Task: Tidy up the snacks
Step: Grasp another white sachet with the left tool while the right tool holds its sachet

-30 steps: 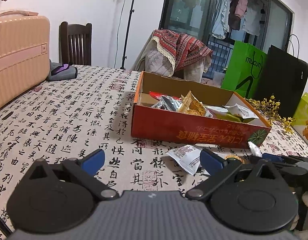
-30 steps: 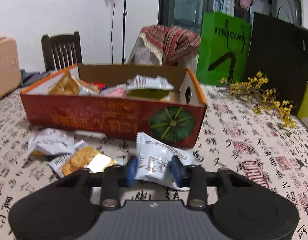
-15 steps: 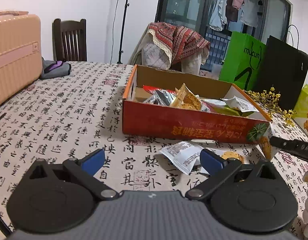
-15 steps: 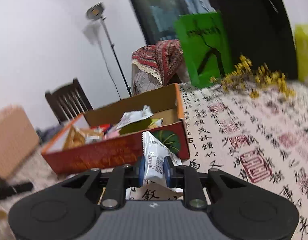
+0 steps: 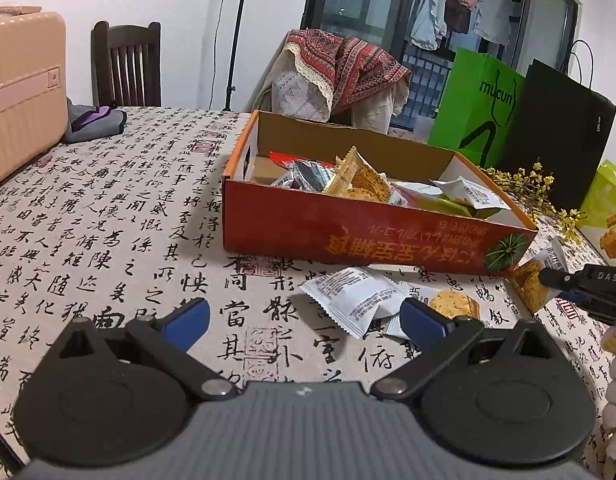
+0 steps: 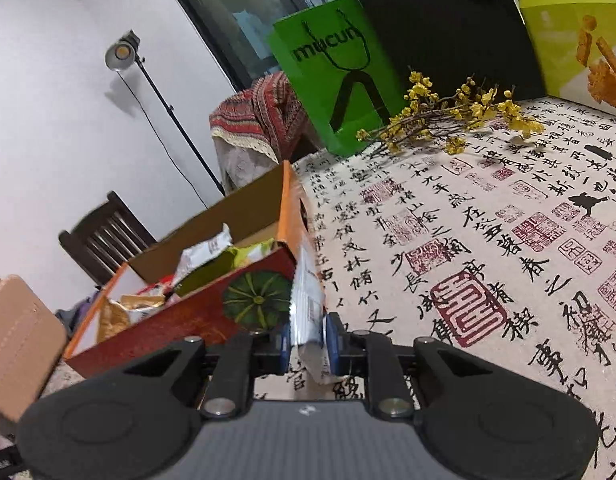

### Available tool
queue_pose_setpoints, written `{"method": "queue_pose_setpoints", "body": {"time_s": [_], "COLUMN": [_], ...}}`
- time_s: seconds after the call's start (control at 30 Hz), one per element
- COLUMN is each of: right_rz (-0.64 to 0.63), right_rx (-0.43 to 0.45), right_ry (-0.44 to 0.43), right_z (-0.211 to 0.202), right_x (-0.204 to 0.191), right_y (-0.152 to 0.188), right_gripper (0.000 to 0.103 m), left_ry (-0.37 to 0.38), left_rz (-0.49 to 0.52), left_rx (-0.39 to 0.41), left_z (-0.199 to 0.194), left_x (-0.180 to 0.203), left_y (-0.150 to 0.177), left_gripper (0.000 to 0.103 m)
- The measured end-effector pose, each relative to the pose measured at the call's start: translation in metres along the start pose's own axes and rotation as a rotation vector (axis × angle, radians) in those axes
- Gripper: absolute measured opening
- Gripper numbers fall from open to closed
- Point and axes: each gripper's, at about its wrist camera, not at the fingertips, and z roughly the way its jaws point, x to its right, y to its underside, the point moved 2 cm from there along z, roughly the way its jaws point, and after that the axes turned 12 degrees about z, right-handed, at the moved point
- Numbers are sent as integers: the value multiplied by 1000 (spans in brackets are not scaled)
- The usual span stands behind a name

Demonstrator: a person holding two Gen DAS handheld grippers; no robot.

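Now the right gripper (image 6: 308, 342) has just been closing and its blue pads are clamped on a white snack packet (image 6: 306, 300), held on edge beside the near right corner of the red cardboard box (image 6: 196, 312). The left gripper (image 5: 304, 322) stands wide apart, empty, over loose packets (image 5: 347, 300) on the table. The step is carrying; next the packet must go over the box wall and be let go inside.

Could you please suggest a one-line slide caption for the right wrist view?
Right gripper pinches a white foil snack packet beside the red cardboard box on the calligraphy-print tablecloth.
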Motion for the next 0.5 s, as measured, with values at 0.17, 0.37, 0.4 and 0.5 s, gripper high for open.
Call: {"method": "queue_pose_setpoints", "body": {"time_s": [0.17,0.37,0.4,0.5], "right_rz": [-70,-117,-124,-141], "right_rx": [23,83,95,127], "right_ry": [39,36,31,8], "right_z": [2,-10,-13,-22], "right_x": [-8,-15,-17,-20], "right_y": [5,8,9,10], "right_gripper": [12,10,10,10], "left_ry": [2,-7,-8,-39], "left_rz": [6,86,108,167], "left_rx": [-2,-26,-29,-39], "left_z": [1,9,11,18], "left_x": [1,14,17,26], "left_y": [-2,-3,-4,-7], "left_gripper": [103,103,103,103]}}
